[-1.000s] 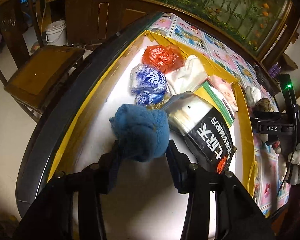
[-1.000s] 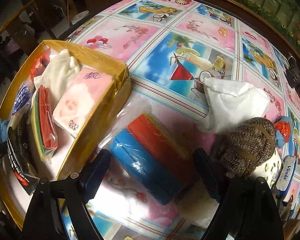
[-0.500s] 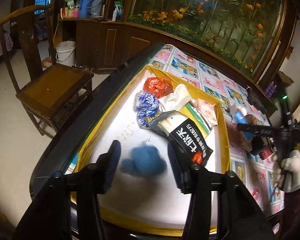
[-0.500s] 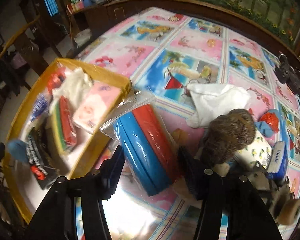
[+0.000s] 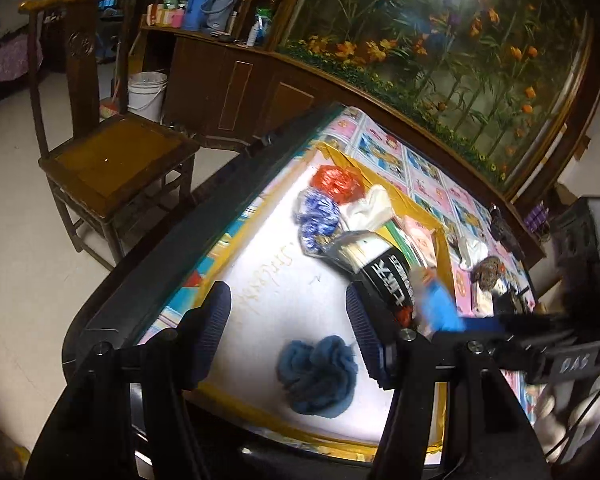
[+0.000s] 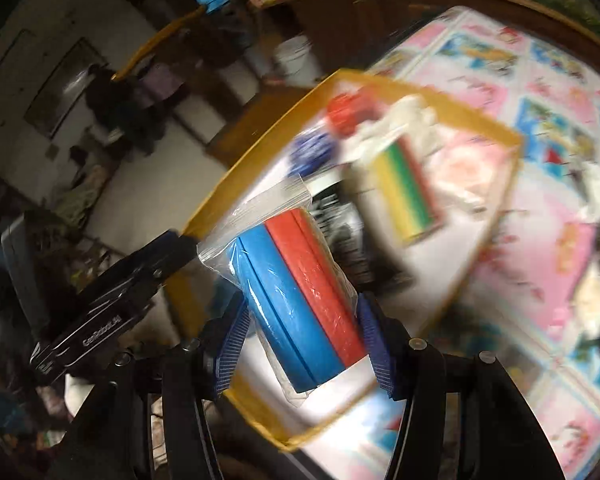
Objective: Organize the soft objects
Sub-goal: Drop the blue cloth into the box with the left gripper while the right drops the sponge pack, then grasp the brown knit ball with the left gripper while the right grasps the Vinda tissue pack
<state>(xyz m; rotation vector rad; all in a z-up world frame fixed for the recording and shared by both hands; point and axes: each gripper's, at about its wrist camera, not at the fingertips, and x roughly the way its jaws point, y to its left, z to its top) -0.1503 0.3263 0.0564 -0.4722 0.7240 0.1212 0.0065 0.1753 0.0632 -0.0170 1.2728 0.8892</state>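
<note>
**Carrying the bagged sponges over the tray**

Gripping from either flat side, the right gripper [image 6: 302, 346] has its two pads pressed on the bagged sponges [image 6: 300, 300], a blue and a red slab in a clear zip bag. The bag's long axis runs straight out along the fingers, its zip end pointing away toward the tray's far contents. Beneath and beyond it lies the yellow-rimmed tray [image 6: 440, 92], so the load hangs above the tray's near part, not yet set down. The open white floor sits just below the fingers; the black packet [image 5: 388, 276] and the green-and-yellow pack [image 6: 404, 192] crowd the far side, so the free spot seems to be the near one.

The left gripper [image 5: 288, 328] is empty, its jaws opening. The blue fuzzy cloth [image 5: 320, 376] lies released on the tray floor below and between them, untouched. The right hand is the one placed for the coming drop.
</note>
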